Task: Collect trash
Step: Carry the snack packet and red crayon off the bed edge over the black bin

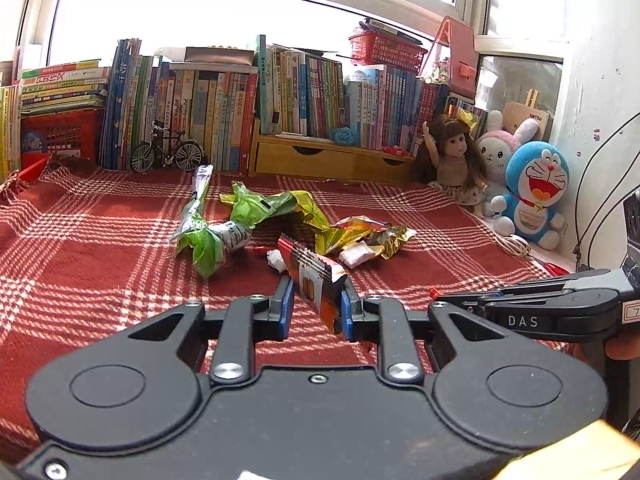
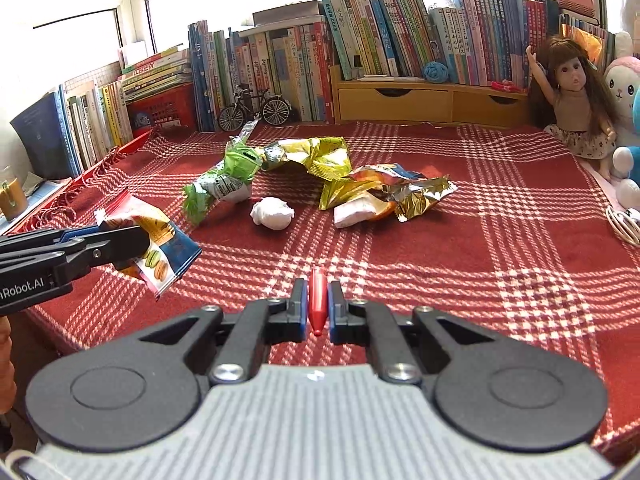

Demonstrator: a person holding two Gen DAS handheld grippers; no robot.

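Wrappers: one in left hand-held gripper (image 1: 316, 304), three on cloth (image 2: 500, 264).

My left gripper (image 1: 316, 304), matt black plastic with blue pads and bright metal screws, is pinching a glossy printed snack wrapper (image 1: 316, 280). My right gripper (image 2: 318, 306) is squeezing a smooth, shiny red plastic piece (image 2: 317, 300). Crinkled foil wrappers (image 2: 384, 188) are glinting gold and green on the coarse woven red plaid cloth (image 2: 480, 240), beside a matt white crumpled paper ball (image 2: 272, 213). Behind, a varnished wooden drawer unit (image 2: 432, 100) is catching the light.
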